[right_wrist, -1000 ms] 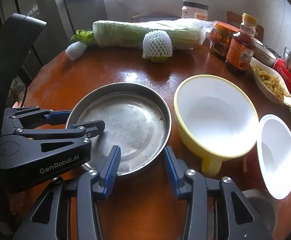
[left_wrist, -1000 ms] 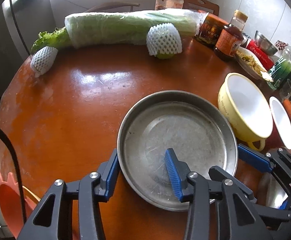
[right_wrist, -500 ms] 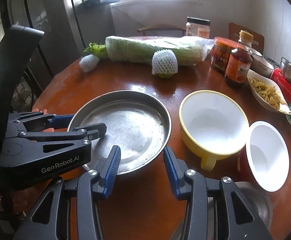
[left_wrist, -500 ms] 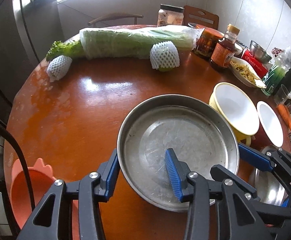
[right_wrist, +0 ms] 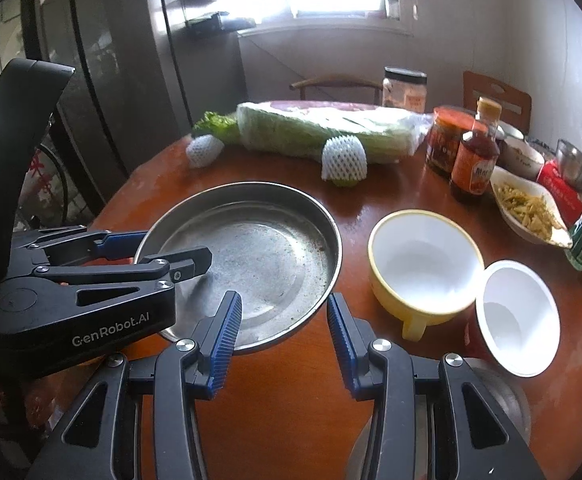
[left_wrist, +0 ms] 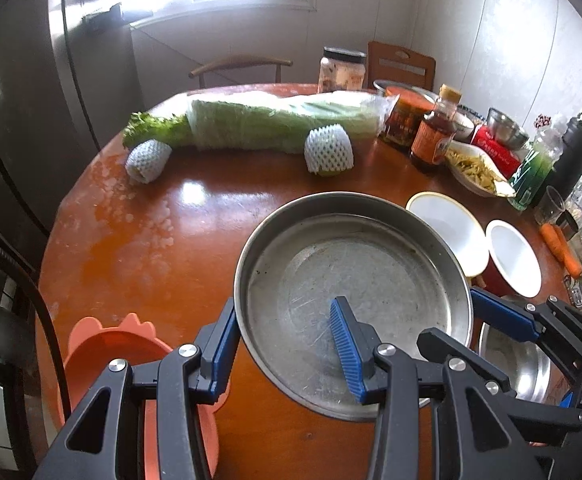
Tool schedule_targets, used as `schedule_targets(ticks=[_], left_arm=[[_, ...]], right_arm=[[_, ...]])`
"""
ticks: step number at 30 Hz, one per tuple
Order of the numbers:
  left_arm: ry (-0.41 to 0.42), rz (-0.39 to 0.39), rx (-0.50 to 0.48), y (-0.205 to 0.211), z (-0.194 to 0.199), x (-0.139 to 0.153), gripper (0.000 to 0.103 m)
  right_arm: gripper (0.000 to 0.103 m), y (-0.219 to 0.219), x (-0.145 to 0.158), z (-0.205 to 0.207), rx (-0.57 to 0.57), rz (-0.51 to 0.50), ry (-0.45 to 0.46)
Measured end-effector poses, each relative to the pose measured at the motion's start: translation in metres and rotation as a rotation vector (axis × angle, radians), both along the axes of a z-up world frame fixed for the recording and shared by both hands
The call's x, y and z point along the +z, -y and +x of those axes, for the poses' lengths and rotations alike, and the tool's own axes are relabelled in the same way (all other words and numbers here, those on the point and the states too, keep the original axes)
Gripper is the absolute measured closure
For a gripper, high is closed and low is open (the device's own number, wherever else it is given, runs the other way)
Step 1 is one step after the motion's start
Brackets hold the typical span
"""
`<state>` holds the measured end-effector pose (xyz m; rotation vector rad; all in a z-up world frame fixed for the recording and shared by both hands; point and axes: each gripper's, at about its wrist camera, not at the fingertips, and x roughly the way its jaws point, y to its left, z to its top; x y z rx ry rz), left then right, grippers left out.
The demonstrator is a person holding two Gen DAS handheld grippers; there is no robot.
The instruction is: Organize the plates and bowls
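On table [left_wrist: 139,240]: two metal pans [left_wrist: 351,300], two bowls [right_wrist: 425,262].

Round steel plate [left_wrist: 355,280] beside bowls [left_wrist: 451,224]

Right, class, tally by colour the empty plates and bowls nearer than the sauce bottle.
Steel: 2, the large plate and a second plate
Yellow: 1, the yellow bowl
Red, white inside: 1, the red bowl
Orange: 1, the orange bowl
Total: 5

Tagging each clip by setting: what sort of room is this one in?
Most likely a home kitchen or dining corner: a round wooden table crowded with sauce bottles, wrapped cabbage and bowls, with what looks like a refrigerator behind.
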<state>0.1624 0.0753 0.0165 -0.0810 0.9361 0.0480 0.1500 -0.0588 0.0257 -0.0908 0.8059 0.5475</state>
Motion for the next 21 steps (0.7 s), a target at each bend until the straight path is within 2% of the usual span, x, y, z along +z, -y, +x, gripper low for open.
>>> schedule_targets(ticks=[10,21], left_arm=[[0.048,0.007,0.033,-0.015,-0.025,0.018,0.057],[0.079,0.006,0.105,-0.054,-0.053,0.028,0.057]], right_arm=[[0.057,-0.011,0.021,-0.023,0.038,0.016,0.057],[0.057,-0.048,0.034,-0.037,0.117,0.019,0.093]])
